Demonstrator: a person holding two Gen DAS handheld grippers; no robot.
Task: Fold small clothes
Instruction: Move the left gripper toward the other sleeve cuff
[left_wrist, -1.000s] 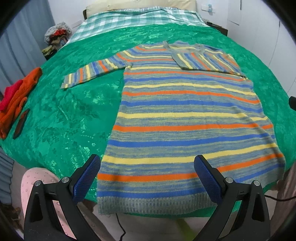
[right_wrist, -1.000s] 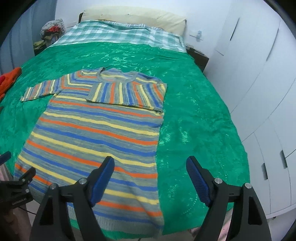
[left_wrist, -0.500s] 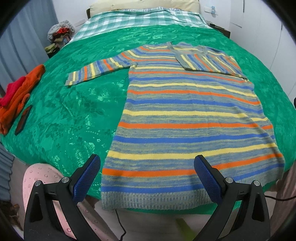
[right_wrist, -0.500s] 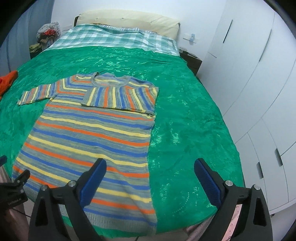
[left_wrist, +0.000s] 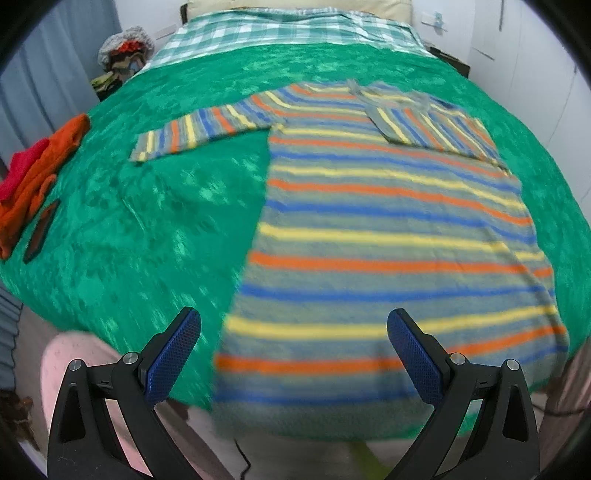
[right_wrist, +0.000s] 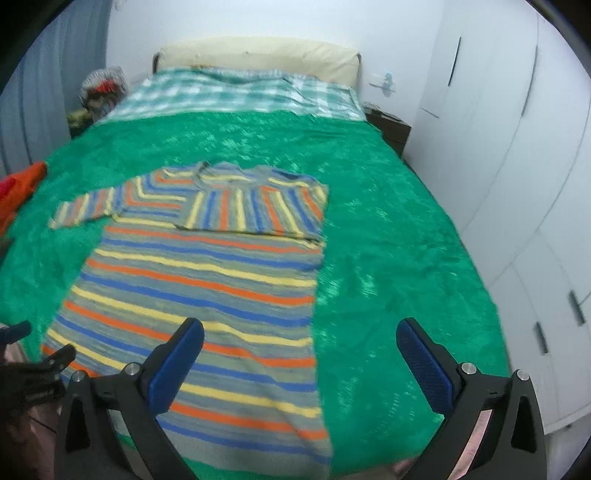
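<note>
Striped sweater (left_wrist: 388, 236) lies flat on the green bedspread (left_wrist: 155, 221) of the bed, its hem at the foot edge and its neckline toward the checked blanket (left_wrist: 288, 29) and cream pillow (right_wrist: 258, 55) at the head. One sleeve stretches out sideways from the sweater onto bare bedspread, while the other sleeve is folded across the chest just below the neckline. The left tool (left_wrist: 293, 354) hangs low at the foot of the bed, aimed along the sweater's length, its blue-padded fingers (left_wrist: 173, 358) spread wide and holding nothing; one finger shows over the bedspread just beside the sweater's hem corner, the other over the hem itself. The right tool (right_wrist: 299, 363) is likewise wide apart and empty, held off the foot edge on the sweater's other side, one finger over the lower stripes and the other over open bedspread. In the right wrist view the left tool appears as a dark shape beyond the sweater's far hem corner. An orange and red garment pile (left_wrist: 33, 173) sits at the bedspread's edge, well apart from the outstretched sleeve, with a small dark flat object (left_wrist: 40, 232) just beside it. White wardrobe doors (right_wrist: 517, 184) stand along the side of the bed nearest the folded sleeve, and a bundle of clothes (left_wrist: 123, 48) sits off the bed beside the checked blanket. Both views are blurred.
</note>
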